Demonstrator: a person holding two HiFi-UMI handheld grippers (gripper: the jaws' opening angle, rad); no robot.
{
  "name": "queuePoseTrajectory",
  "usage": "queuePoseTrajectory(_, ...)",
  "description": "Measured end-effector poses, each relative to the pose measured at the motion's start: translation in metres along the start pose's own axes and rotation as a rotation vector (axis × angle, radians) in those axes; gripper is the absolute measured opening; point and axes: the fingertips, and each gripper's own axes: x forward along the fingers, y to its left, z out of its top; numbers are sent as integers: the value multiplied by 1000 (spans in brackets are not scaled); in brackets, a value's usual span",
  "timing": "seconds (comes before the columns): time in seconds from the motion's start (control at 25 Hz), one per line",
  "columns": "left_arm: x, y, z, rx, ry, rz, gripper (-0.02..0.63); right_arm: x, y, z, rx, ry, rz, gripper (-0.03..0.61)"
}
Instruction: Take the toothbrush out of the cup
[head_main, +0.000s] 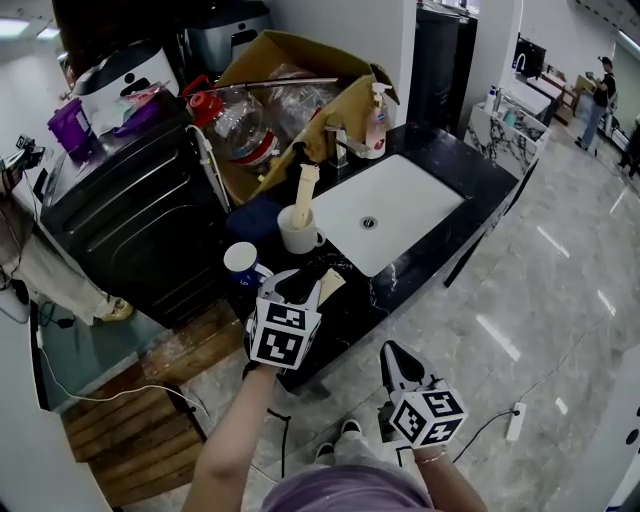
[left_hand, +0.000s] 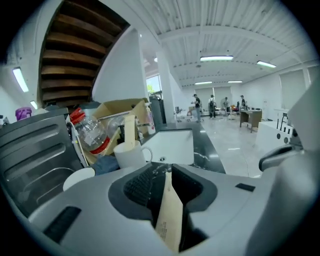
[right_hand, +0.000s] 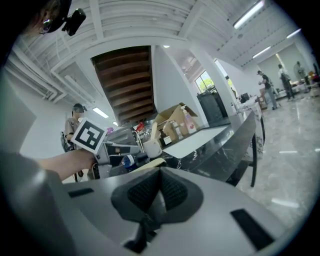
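Observation:
A white mug (head_main: 298, 235) stands on the black counter left of the sink, with a tall beige toothbrush pack (head_main: 305, 190) upright in it. The left gripper view shows the same mug (left_hand: 131, 154) and its pack (left_hand: 129, 131) ahead. My left gripper (head_main: 308, 283) hovers at the counter's front edge, short of the mug. A second flat beige pack (left_hand: 169, 215) lies between its parted jaws, with a gap on the left pad's side. My right gripper (head_main: 392, 352) hangs lower right, off the counter, its jaws (right_hand: 159, 175) shut and empty.
A white sink basin (head_main: 385, 210) fills the counter's middle. A blue-rimmed cup (head_main: 242, 262) sits left of the mug. Behind are a cardboard box (head_main: 300, 60), a plastic bottle (head_main: 235, 120) and a pump bottle (head_main: 376, 120). A dark appliance (head_main: 130, 220) stands left.

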Motion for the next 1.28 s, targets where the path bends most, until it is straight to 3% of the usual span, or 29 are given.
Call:
queuePoseTrajectory(0.28,16,35,62,-81,-128,89,121,13,-4,5,5,1,7,2)
queuePoseTrajectory(0.48,42,57,88,-127,-151,137,124,24,-15,9,11,7,-3,2)
queuePoseTrajectory(0.84,92,96,97,-169,-108,204,153,48,-38,9,39,28,-27,2)
queuePoseTrajectory(1.28,133,110,89,-126,-21,227,186,66,-57,11,58,46,-55,2)
